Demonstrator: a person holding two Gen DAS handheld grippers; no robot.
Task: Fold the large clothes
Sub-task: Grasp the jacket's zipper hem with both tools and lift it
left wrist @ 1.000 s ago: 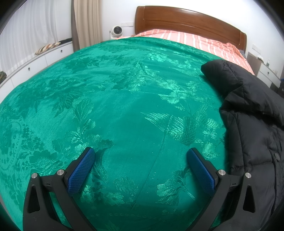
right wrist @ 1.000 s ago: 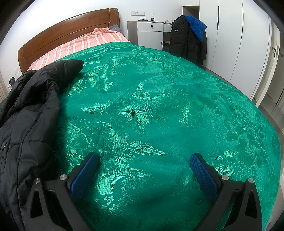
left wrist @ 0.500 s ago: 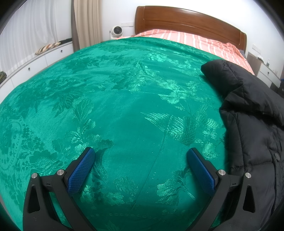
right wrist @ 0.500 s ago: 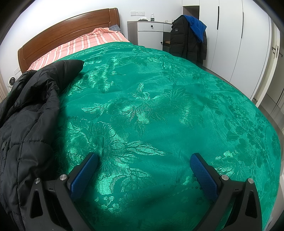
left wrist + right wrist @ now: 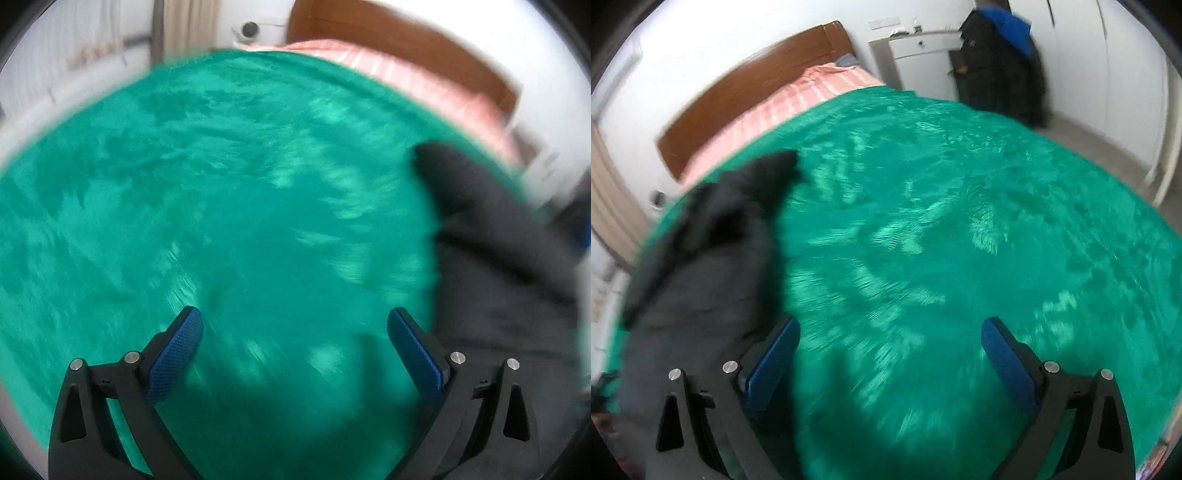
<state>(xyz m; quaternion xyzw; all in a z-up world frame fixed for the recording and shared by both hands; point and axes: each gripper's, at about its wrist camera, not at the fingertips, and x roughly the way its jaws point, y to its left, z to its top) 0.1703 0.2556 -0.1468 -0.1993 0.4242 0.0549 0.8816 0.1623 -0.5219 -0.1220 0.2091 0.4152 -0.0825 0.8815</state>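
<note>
Two grippers over a bed with a green patterned bedspread (image 5: pixel 229 206), both frames motion-blurred. Left gripper (image 5: pixel 293 345) jaws spread wide, nothing between them. Right gripper (image 5: pixel 890 349) also spread wide, jaws have just been closing slightly, nothing between them. Black jacket (image 5: pixel 491 266) lies on the bedspread between the two grippers, one end pointing toward the wooden headboard (image 5: pixel 750 96). Striped pink sheet (image 5: pixel 812 88) at the head end. White cabinet (image 5: pixel 919 55) and dark coat (image 5: pixel 997 66) by the wall. No readable writing.

Black jacket (image 5: pixel 701 280), green floral bedspread (image 5: pixel 942 240)
</note>
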